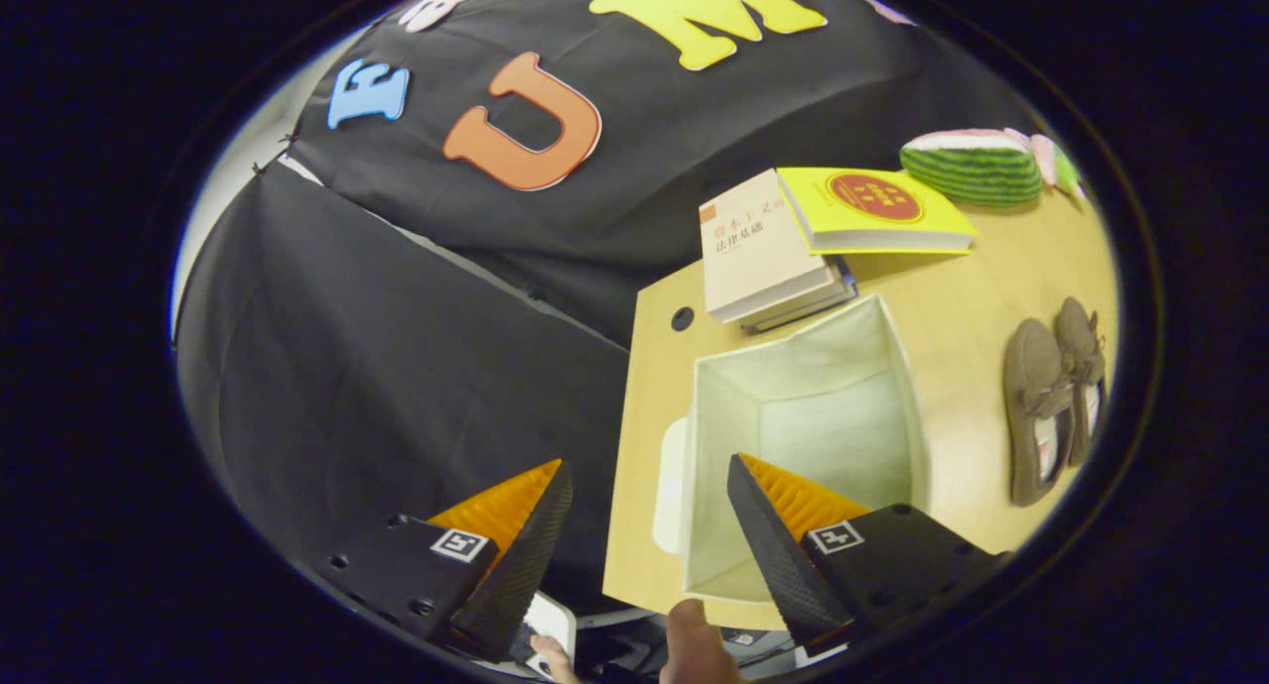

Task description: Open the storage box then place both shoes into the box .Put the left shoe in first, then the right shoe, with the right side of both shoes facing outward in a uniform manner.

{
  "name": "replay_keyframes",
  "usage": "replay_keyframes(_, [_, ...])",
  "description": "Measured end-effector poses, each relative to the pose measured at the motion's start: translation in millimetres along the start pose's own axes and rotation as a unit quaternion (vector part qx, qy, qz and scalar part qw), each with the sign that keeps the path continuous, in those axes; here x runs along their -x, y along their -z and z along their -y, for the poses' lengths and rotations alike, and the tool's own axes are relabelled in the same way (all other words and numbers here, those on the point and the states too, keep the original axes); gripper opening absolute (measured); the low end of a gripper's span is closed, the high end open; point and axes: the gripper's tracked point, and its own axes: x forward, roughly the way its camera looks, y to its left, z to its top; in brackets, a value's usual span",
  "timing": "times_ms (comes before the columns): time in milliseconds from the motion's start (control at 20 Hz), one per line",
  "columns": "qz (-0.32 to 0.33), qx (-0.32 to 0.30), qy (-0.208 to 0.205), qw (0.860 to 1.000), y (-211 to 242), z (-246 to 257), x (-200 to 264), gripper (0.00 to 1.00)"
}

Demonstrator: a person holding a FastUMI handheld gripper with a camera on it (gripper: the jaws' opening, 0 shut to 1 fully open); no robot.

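Observation:
The pale fabric storage box (793,367) stands open on the wooden table, its inside bare. Its lid (670,486) lies flat on the table against the box's left side. Two brown shoes (1053,395) lie side by side on the table to the right of the box, apart from it. My gripper (649,486) hangs high above the table's left edge, open with nothing between its fingers. One finger (778,525) shows over the box's near corner, the other finger (516,525) over the dark cloth beside the table.
A stack of books (783,253) with a yellow book (872,208) on top lies just beyond the box. A watermelon-shaped cushion (977,167) sits at the far right. A hand (694,644) shows below the fingers. Bare tabletop (962,337) lies between box and shoes.

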Motion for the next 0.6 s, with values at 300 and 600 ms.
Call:
replay_keyframes(300, [-0.013, 0.023, 0.06, 0.998, -9.4, 65.9, 28.8, 1.0])
replay_keyframes(600, [-0.017, 0.058, 0.12, 0.991, -12.2, 127.3, 59.6, 1.0])
